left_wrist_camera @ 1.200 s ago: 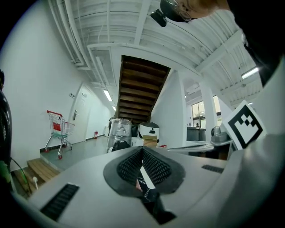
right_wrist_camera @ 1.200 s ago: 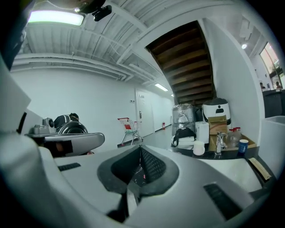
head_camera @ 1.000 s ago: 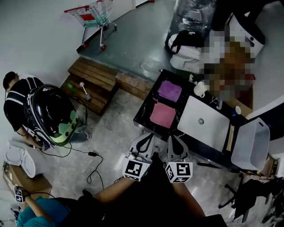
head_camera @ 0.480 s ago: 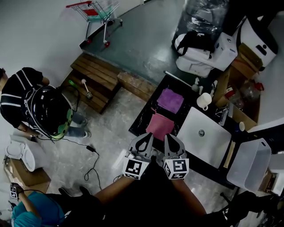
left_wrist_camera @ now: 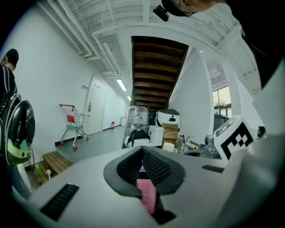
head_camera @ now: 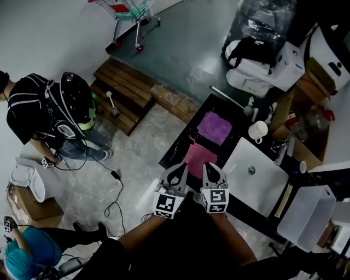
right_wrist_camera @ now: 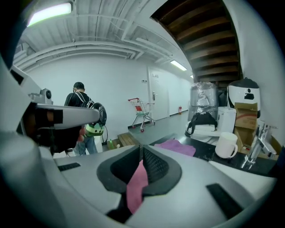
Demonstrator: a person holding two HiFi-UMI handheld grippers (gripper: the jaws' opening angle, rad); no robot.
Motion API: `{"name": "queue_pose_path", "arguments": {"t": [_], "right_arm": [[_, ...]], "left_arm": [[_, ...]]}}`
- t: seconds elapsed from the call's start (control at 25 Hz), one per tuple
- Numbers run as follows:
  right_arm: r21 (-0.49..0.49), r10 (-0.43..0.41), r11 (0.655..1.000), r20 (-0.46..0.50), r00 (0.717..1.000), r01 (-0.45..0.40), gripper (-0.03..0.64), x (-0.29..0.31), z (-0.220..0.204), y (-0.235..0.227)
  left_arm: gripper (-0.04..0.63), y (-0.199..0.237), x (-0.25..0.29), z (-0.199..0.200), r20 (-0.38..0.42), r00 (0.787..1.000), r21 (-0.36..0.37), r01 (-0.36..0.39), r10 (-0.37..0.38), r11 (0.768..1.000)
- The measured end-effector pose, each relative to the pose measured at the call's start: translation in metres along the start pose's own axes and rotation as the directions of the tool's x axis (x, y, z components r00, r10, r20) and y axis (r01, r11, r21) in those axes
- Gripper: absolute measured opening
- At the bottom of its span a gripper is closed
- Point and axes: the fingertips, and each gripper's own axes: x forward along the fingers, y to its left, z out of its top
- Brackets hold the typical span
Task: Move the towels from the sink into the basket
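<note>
A pink towel (head_camera: 199, 156) and a purple towel (head_camera: 214, 127) lie flat on the black counter (head_camera: 178, 143), left of the white sink (head_camera: 265, 188). A white basket (head_camera: 306, 210) stands right of the sink. My left gripper (head_camera: 178, 167) and right gripper (head_camera: 210, 165) are side by side and both shut, with their tips over the pink towel's near edge. In the left gripper view the pink towel (left_wrist_camera: 147, 193) shows through the gap behind the shut tips (left_wrist_camera: 142, 148). The right gripper view shows the same pink towel (right_wrist_camera: 136, 185) below its tips (right_wrist_camera: 141, 147), and the purple towel (right_wrist_camera: 176, 146) beyond. Neither gripper visibly holds anything.
A white mug (head_camera: 258, 131) and a tap (right_wrist_camera: 256, 149) stand at the counter's far side. A person with a black helmet (head_camera: 74, 104) is on the floor at left, near cables, a wooden pallet (head_camera: 128, 90) and a shopping cart (head_camera: 131, 8). Bags and boxes crowd the far right.
Both grippers have moved forward and down together, from short of the counter to the pink towel's near edge. The jaws stay shut. The person with the helmet has shifted.
</note>
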Motion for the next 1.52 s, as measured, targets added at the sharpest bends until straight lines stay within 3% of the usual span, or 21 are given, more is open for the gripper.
{"name": "queue_pose_path", "arguments": {"t": [0.16,0.24,0.48,0.64,0.92,1.28,1.44,1.52], "right_arm": [[-0.003,0.047,0.999,-0.06,0.997,-0.047,0.038,0.018,-0.02,-0.002],[0.001,0.061,0.998,-0.093,0.994,-0.061,0.166,0.026,-0.032,-0.003],[-0.048,0.101,0.992,-0.228,0.968,-0.115,0.273,0.053,-0.072,-0.003],[-0.054,0.136,0.986,-0.298,0.945,-0.159,0.298,0.066,-0.093,0.003],[-0.073,0.104,0.987,-0.366,0.925,-0.14,0.354,0.085,-0.117,-0.004],[-0.068,0.127,0.984,-0.397,0.909,-0.167,0.337,0.089,-0.122,0.001],[-0.07,0.158,0.977,-0.409,0.899,-0.204,0.155,0.086,-0.124,0.01],[-0.055,0.16,0.979,-0.399,0.903,-0.197,0.113,0.088,-0.125,0.009]], "left_arm": [[0.014,0.005,0.004,-0.007,-0.016,1.0,-0.005,-0.02,0.02,1.0],[0.014,0.007,0.006,-0.01,-0.02,0.999,-0.008,-0.027,0.027,1.0],[0.014,0.011,0.008,-0.012,-0.024,0.999,-0.007,-0.047,0.047,0.999],[0.014,0.016,0.006,-0.016,-0.029,0.997,-0.011,-0.068,0.067,0.998],[0.014,0.023,0.002,-0.024,-0.044,0.995,-0.026,-0.094,0.092,0.995],[0.014,0.023,-0.004,-0.03,-0.051,0.993,-0.049,-0.104,0.102,0.993],[0.014,0.019,-0.007,-0.031,-0.045,0.994,-0.047,-0.102,0.1,0.994],[0.014,0.017,-0.008,-0.031,-0.041,0.994,-0.048,-0.099,0.097,0.994]]}}
